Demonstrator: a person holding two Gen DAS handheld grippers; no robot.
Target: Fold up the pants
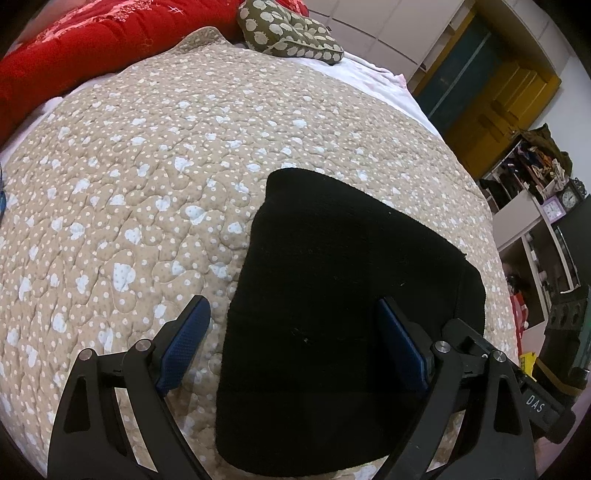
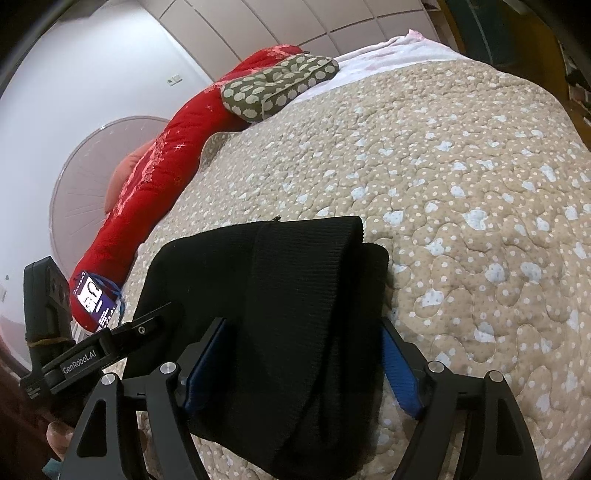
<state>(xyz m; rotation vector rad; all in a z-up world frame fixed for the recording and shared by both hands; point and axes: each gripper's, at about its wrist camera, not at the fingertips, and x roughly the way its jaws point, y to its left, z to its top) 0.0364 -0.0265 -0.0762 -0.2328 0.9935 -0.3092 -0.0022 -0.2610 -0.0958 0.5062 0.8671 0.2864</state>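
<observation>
Soft black knit pants [image 1: 343, 295] lie folded on the quilted bed [image 1: 147, 184]; both the left gripper [image 1: 291, 347] and the right gripper [image 2: 303, 365] gape wide; pinch stacked edges.

The left gripper [image 1: 293, 345] hangs with its jaws spread wide over the near end of the folded black pants [image 1: 343, 302]. The pants lie flat on the tan quilt [image 1: 155, 166] and run forward from the gripper. Its left blue pad [image 1: 183, 347] sits over bare quilt, the right one over the black cloth. Far ahead lie an olive cushion [image 1: 288, 31] and a red blanket [image 1: 74, 51].
</observation>
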